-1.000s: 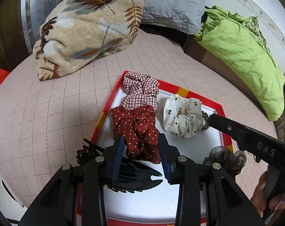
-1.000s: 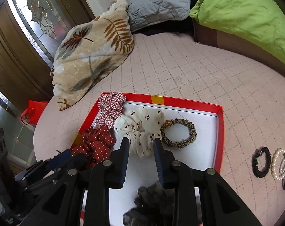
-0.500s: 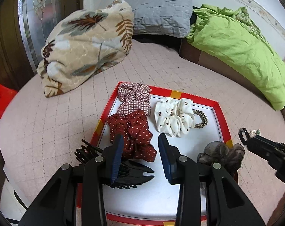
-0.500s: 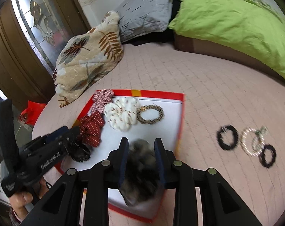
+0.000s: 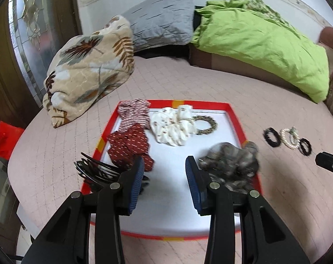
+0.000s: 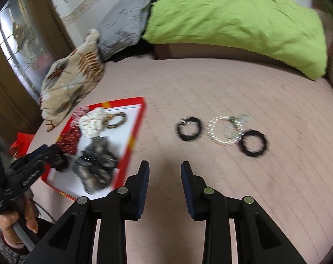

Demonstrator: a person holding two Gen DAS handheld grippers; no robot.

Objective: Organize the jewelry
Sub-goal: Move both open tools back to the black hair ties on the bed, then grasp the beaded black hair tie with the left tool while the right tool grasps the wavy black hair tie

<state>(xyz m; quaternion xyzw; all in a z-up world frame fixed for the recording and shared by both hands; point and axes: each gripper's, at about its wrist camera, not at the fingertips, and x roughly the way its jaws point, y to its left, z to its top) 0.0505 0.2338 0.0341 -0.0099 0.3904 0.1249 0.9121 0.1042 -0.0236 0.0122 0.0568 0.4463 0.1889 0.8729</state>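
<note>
Three small rings lie loose on the bed, well right of the tray (image 5: 237, 118): a black band (image 6: 189, 128) nearest the tray, a pearl ring (image 6: 224, 131) with a small sparkly piece tangled against it, then a second black band (image 6: 252, 143) farthest out and touching the pearl ring. They form a short row running away from the tray's right rim, so the row's long axis lies across the right gripper's (image 6: 165, 173) line of sight. That gripper hangs over bare bedspread with its jaws fairly wide and nothing between them; the rings sit ahead of it and a little to its right, the first black band being the closest. I judge the right hand far nearer to them than the left, so the next pick probably falls to it, a reach forward with a slight swing right. Inside the tray lie a checked scrunchie (image 5: 134, 112), a red dotted one (image 5: 129, 147), a white one (image 5: 173, 127), a leopard-print band (image 5: 205, 124) and a grey gauzy scrunchie (image 5: 230, 165) draped over the right rim. A black claw clip (image 5: 93, 169) pokes over the left rim. The left gripper (image 5: 164, 182) hovers over the tray's near half, jaws wide and empty. Motion blur softens the rings, so the sparkly piece cannot be identified.
</note>
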